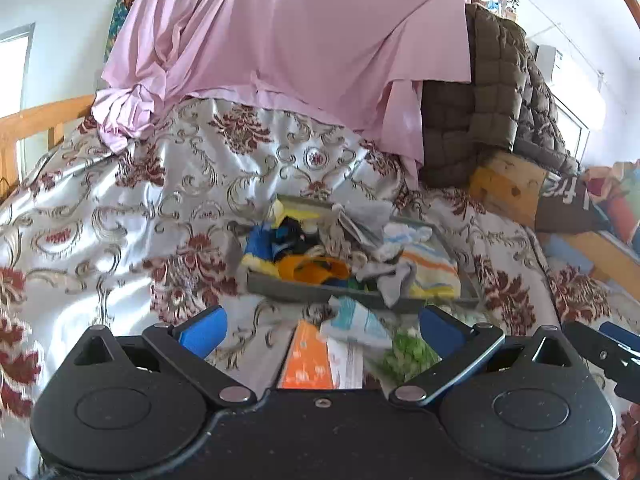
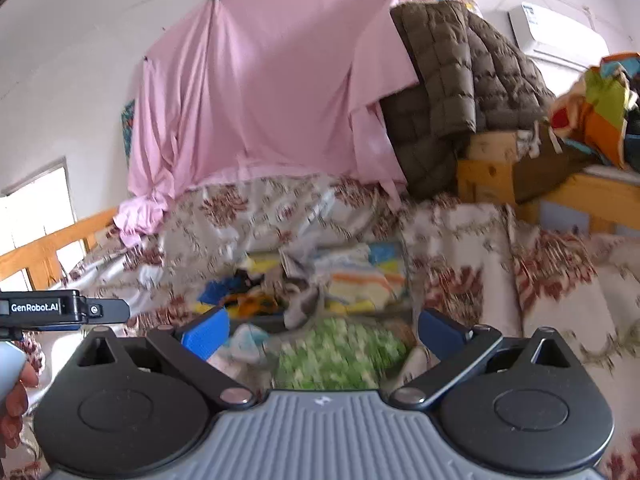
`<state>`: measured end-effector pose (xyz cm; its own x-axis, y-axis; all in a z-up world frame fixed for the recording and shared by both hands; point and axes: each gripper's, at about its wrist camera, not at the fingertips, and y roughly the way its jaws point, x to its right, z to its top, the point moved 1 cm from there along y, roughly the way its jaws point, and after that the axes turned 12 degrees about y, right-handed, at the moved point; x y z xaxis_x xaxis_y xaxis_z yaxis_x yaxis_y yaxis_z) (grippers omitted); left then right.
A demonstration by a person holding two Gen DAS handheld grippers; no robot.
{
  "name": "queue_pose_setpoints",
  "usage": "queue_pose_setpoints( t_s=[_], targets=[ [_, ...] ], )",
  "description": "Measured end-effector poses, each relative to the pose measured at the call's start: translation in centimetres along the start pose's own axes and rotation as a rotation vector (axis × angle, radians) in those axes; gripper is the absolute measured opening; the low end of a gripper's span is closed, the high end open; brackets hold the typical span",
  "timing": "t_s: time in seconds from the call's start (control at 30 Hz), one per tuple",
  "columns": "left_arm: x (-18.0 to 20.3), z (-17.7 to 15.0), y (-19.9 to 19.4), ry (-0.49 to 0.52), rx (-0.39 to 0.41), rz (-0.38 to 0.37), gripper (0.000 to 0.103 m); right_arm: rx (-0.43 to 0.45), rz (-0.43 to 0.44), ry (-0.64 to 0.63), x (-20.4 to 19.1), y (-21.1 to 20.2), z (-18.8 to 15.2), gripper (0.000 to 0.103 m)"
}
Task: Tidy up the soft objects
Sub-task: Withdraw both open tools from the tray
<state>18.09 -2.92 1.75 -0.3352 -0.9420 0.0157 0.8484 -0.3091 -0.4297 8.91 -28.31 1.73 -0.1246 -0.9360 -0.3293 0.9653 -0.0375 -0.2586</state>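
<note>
Home bedroom: wooden bed frame, floral bedspread, pink sheet hung on wall, air conditioner.

A shallow grey tray heaped with small cloths is sitting on the floral-patterned bed cover. Nearer the camera, an orange-and-white flat packet is lying left of a green speckled cloth, a pale blue-striped cloth overlapping the packet. A pink draped sheet is hanging behind the bed, a brown quilted jacket lying right of it.
</note>
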Motion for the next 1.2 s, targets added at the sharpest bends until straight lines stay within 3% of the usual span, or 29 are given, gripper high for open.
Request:
queue_pose_setpoints(
  t_s=[0.2,0.53,1.2],
  targets=[
    [0.6,-2.1,-0.6,0.031,-0.032,-0.008,0.102,-0.062,-0.036,0.006,0.1,-0.8,-1.4,0.103],
    [1.0,-4.4,-0.4,0.058,-0.101,-0.008,0.102,-0.195,-0.074,-0.049,-0.6,1.7,-3.3,0.103],
    [0.3,-5.2,0.5,0.059,-0.147,0.045,0.102,-0.250,-0.019,-0.092,-1.7,2.7,-3.9,0.103]
  ],
)
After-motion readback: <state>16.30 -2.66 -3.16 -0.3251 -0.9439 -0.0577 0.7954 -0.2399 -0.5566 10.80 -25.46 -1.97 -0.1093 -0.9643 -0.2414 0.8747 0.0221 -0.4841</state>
